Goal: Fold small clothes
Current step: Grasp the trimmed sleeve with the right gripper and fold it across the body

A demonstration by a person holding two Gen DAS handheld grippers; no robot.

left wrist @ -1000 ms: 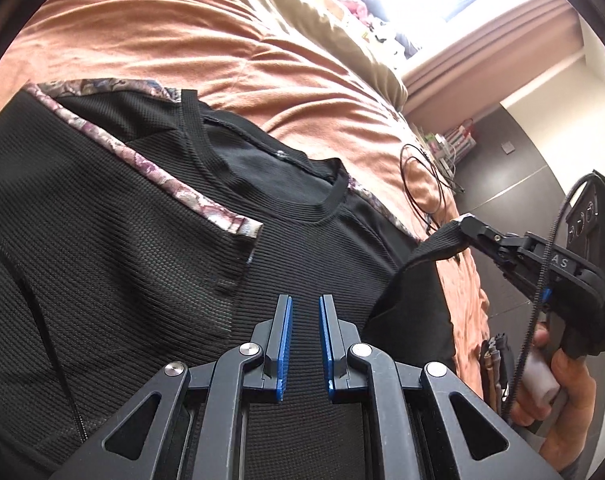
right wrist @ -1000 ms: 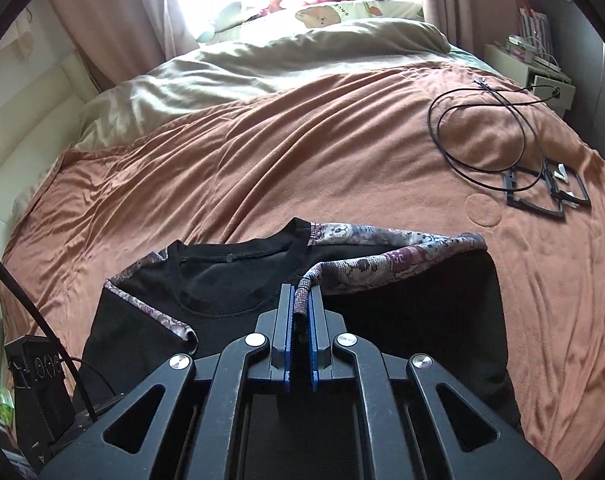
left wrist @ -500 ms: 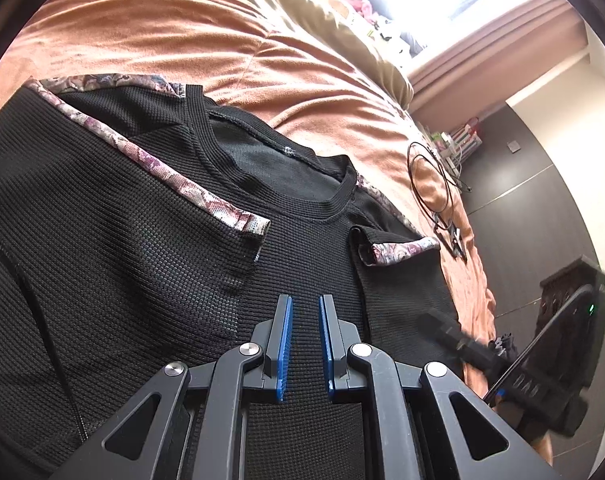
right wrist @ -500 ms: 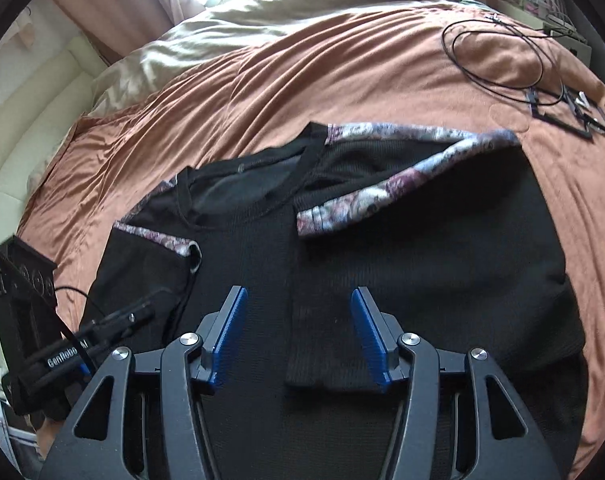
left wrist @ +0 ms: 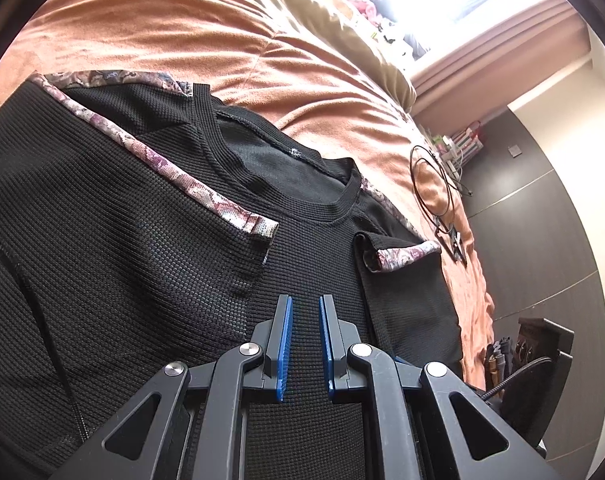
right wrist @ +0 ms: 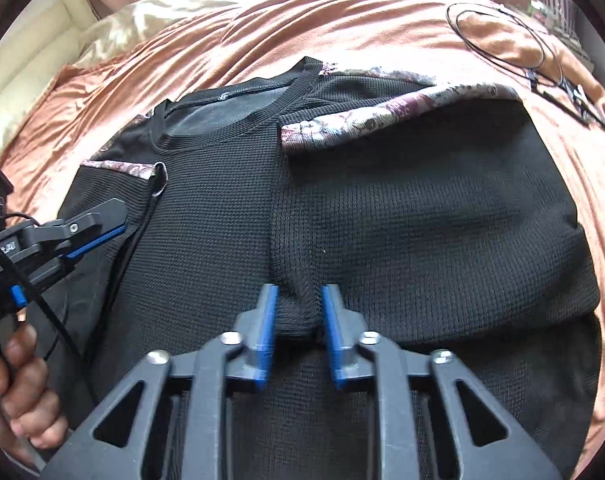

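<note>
A black waffle-knit shirt [left wrist: 142, 260] [right wrist: 402, 220] with floral trim lies neck-away on an orange-brown bedspread [right wrist: 382, 12]. Both sleeve sides are folded in over the chest. My right gripper [right wrist: 300, 290] sits low on the shirt. Its jaws are closing, and a bunched ridge of the folded black edge is pinched between the blue pads. My left gripper [left wrist: 305, 300] hovers over the shirt's middle, nearly closed, with nothing between its pads. In the right wrist view, the left gripper [right wrist: 116, 218] hangs above the left folded sleeve.
A looped black cable [right wrist: 502, 36] [left wrist: 434, 184] and a small black frame lie on the bedspread beyond the shirt's right side. A beige duvet [right wrist: 174, 8] is heaped at the bed's head. A hand [right wrist: 18, 380] holds the left gripper's handle.
The right gripper let go of the floral-trimmed sleeve, which now lies folded on the chest. It opened, sank toward the shirt and closed on the folded edge. The left gripper stayed put.
</note>
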